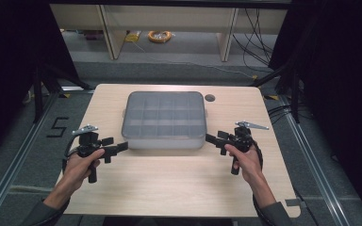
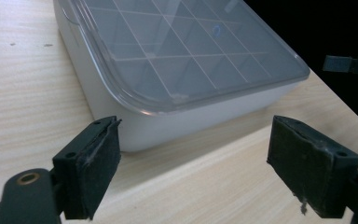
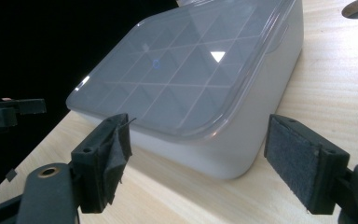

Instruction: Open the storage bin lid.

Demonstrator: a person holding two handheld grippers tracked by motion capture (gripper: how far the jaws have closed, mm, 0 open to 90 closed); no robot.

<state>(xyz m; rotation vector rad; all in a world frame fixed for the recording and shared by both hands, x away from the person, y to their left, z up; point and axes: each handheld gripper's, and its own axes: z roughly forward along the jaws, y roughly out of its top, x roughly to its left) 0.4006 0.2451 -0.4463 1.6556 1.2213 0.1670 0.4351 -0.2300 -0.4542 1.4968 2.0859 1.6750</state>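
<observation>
A shallow grey box (image 1: 164, 120) with a clear lid over a grid of compartments sits at the middle of the table, lid closed. My left gripper (image 1: 115, 147) hovers just off the box's near left corner, jaws apart and empty. In the left gripper view, the box's corner (image 2: 182, 60) lies just beyond the left gripper (image 2: 193, 154). My right gripper (image 1: 217, 139) is by the near right corner, also open and empty. The right gripper view shows the box (image 3: 182, 84) ahead of the right gripper (image 3: 198, 154). Neither gripper touches the box.
The light wooden table (image 1: 169, 183) has a round cable hole (image 1: 209, 98) behind the box's right side. Dark floor surrounds the table, with shelf legs and a yellow cable coil (image 1: 159, 36) at the back. The other gripper (image 2: 349, 63) is visible past the box.
</observation>
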